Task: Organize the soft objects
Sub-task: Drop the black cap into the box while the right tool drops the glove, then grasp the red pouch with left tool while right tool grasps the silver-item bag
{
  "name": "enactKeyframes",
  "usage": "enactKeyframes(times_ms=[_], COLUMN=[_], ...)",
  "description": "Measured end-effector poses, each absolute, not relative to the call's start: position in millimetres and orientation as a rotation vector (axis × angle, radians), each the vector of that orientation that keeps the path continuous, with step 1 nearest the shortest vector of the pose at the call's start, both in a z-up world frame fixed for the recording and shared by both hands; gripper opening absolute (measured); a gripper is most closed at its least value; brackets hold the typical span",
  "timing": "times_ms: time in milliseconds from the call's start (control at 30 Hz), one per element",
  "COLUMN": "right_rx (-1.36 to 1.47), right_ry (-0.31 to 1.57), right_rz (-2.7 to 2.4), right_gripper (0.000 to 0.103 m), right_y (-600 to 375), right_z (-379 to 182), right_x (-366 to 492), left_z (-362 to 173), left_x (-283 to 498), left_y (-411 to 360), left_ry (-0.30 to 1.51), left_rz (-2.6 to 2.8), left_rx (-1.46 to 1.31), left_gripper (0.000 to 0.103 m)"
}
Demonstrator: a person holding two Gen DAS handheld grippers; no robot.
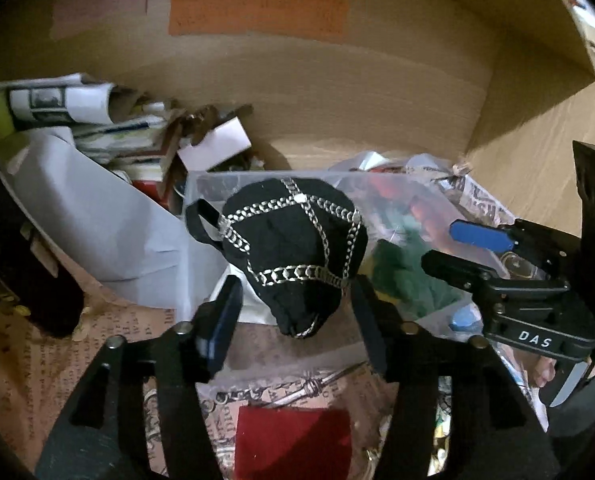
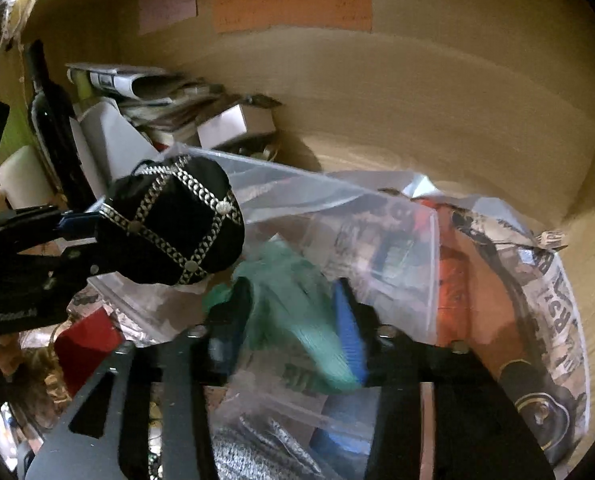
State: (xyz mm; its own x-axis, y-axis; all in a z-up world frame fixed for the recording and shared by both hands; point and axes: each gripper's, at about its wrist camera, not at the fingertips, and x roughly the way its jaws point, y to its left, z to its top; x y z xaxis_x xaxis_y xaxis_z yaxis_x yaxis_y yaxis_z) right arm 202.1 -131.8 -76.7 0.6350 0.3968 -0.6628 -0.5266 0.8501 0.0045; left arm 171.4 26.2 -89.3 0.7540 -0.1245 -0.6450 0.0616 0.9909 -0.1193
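A black fabric mask with silver chains (image 1: 297,252) sits between the fingers of my left gripper (image 1: 295,312), held above a clear plastic bag (image 1: 397,216); the jaws close on its lower end. The mask also shows in the right wrist view (image 2: 173,220), with the left gripper (image 2: 73,228) gripping it from the left. My right gripper (image 2: 293,320) is over the clear bag (image 2: 337,216), its blue-padded fingers around a green soft item (image 2: 293,312). The right gripper also appears in the left wrist view (image 1: 473,248), open.
A wooden shelf wall (image 1: 337,92) stands behind. Piled papers and magazines (image 1: 97,120) lie at left, with a dark bottle (image 2: 49,108). A red box (image 1: 293,440) and printed newspaper (image 2: 557,280) lie below. An orange item (image 2: 453,264) is in the bag.
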Motion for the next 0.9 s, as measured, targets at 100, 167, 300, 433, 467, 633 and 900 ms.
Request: enactKeyframes(times_ms=[100, 167, 300, 433, 467, 633, 900], right_rx=[-0.180, -0.172, -0.166, -0.161, -0.159, -0.155, -0.149], right_ry=[0.666, 0.638, 0.573, 0.544, 0.542, 0.562, 0.684], right_rz=[0.529, 0.527, 0.533, 0.543, 0.543, 0.541, 0.486], right_gripper=[0.056, 0.062, 0.068, 0.073, 0.073, 0.074, 0.074], right_y=[-137, -141, -150, -156, -158, -164, -177], right_z=[-66, -59, -46, -43, -43, -53, -88], right_x=[191, 182, 156, 136, 131, 117, 131], left_z=[-81, -75, -68, -70, -71, -93, -146], left_x=[162, 152, 133, 115, 112, 103, 106], left_y=[29, 31, 34, 37, 37, 33, 30], left_ry=[0.680, 0.654, 0.620, 0.627, 0.633, 0.691, 0.845], left_rz=[-0.093, -0.082, -0.060, -0.052, -0.052, -0.056, -0.070], left_rx=[-0.095, -0.091, -0.075, -0.058, -0.054, -0.033, -0.026], left_gripper=[0.066, 0.075, 0.094, 0.097, 0.098, 0.100, 0.100])
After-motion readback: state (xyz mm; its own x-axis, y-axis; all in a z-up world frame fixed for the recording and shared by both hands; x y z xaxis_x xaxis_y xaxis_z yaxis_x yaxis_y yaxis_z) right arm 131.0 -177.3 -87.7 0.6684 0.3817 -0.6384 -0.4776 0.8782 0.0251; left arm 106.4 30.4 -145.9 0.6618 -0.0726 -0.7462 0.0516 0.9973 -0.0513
